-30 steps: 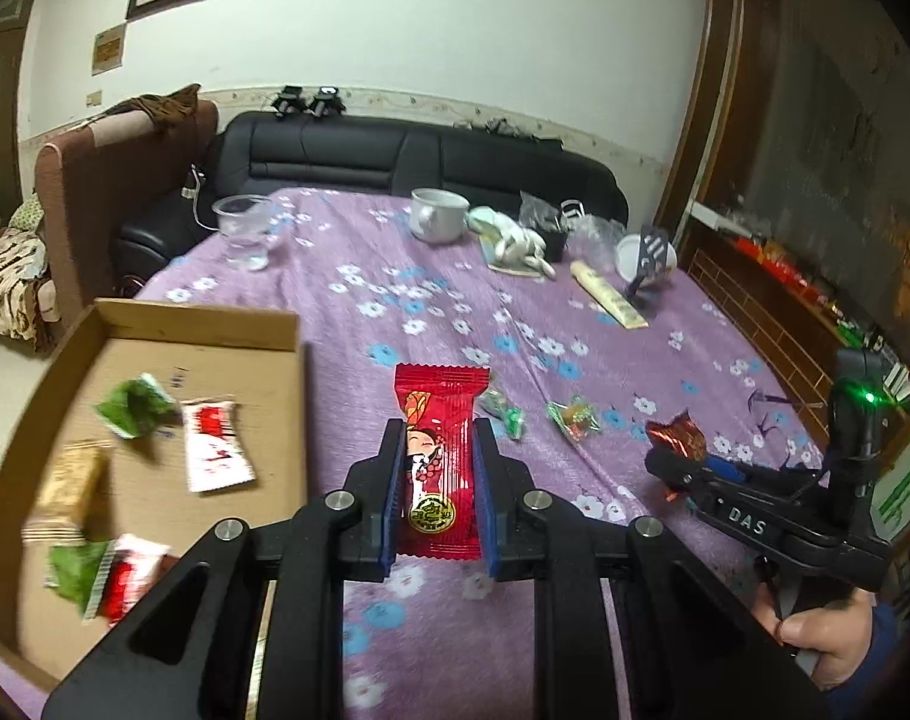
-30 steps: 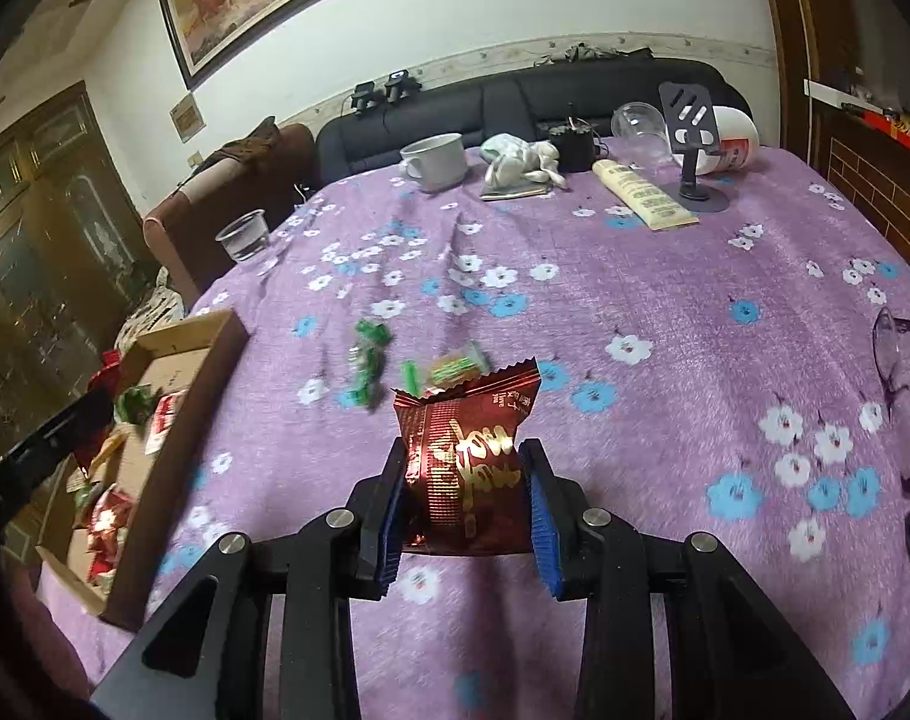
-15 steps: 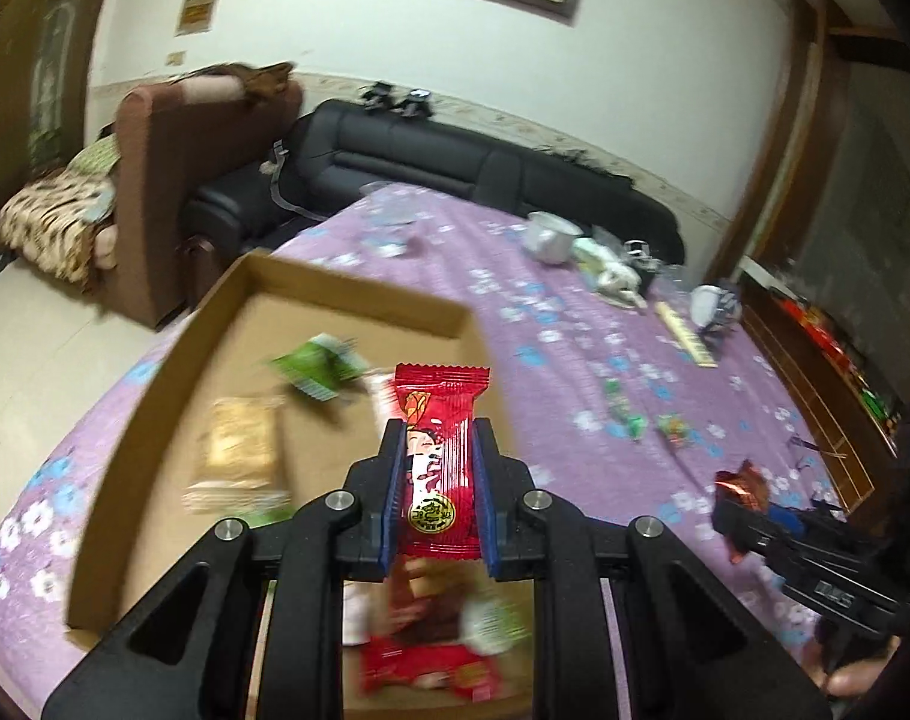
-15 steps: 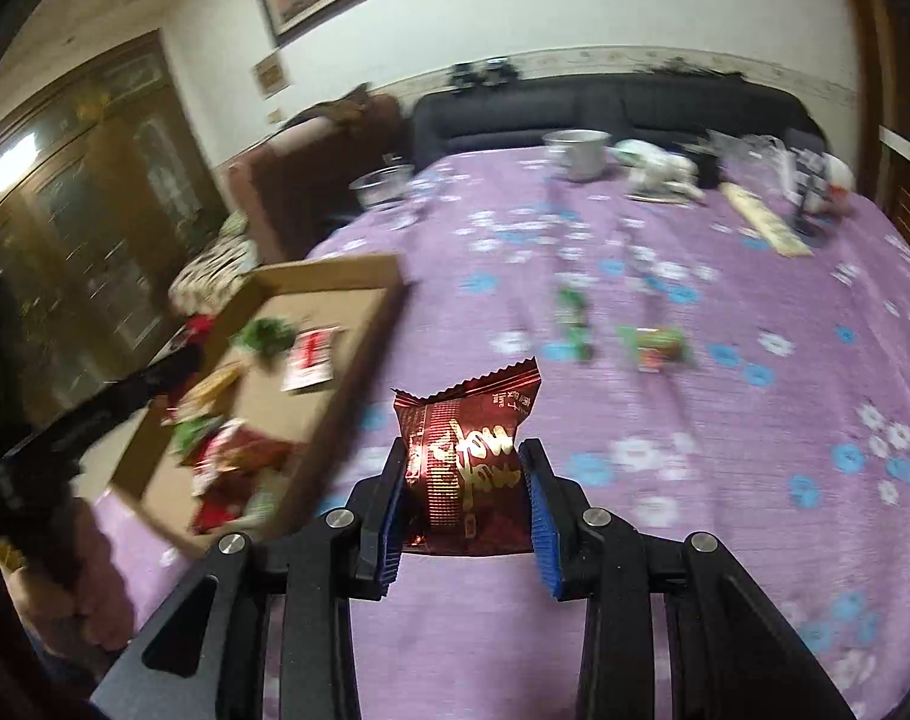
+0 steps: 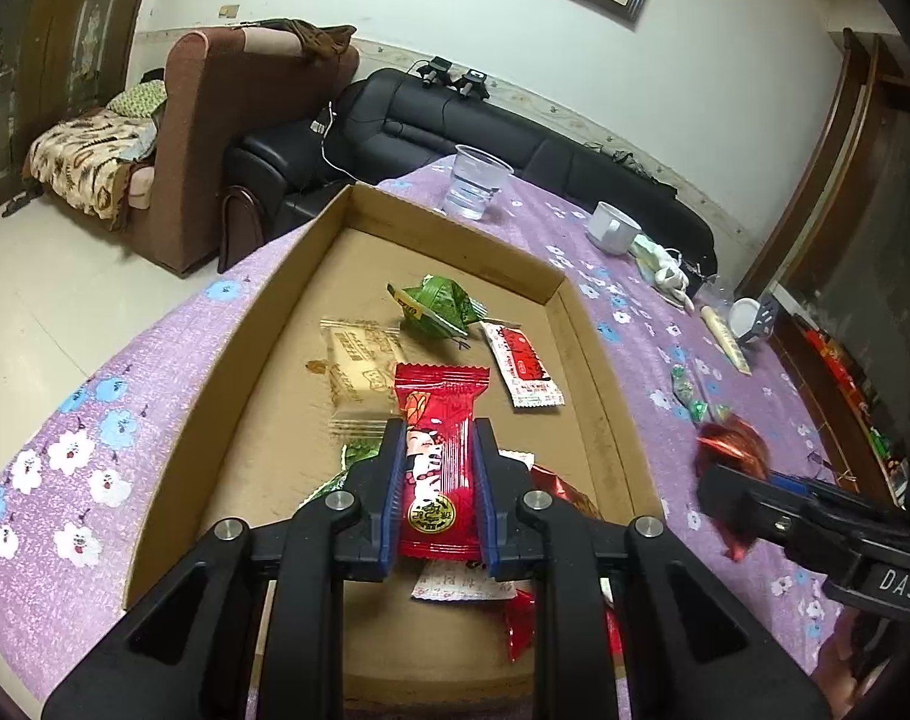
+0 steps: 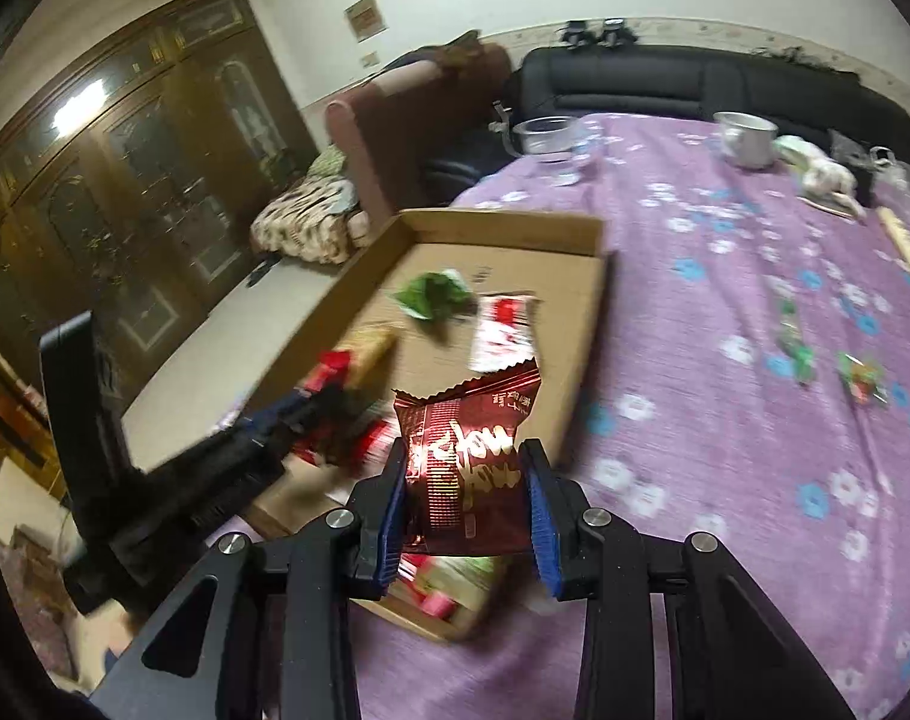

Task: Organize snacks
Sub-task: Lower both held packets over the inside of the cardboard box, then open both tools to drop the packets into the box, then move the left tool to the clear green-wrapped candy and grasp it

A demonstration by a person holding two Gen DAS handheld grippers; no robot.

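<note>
Cardboard tray (image 5: 257, 354) on the purple tablecloth (image 5: 83, 420) already holds roughly seven snacks; the near pile is hidden.

Left gripper (image 5: 438, 492) is clenched on one red candy packet (image 5: 440, 450) over the tray.

Right gripper (image 6: 467, 504) grips one dark-red pouch (image 6: 467, 450) at the tray's edge.

Two or three green candies (image 5: 692, 399) are left out.

"DAS" in white on the black body of my right gripper (image 5: 732, 501), print on my red candy wrapper (image 5: 440, 468) and dark red packet (image 6: 467, 468) too unclear to read
</note>
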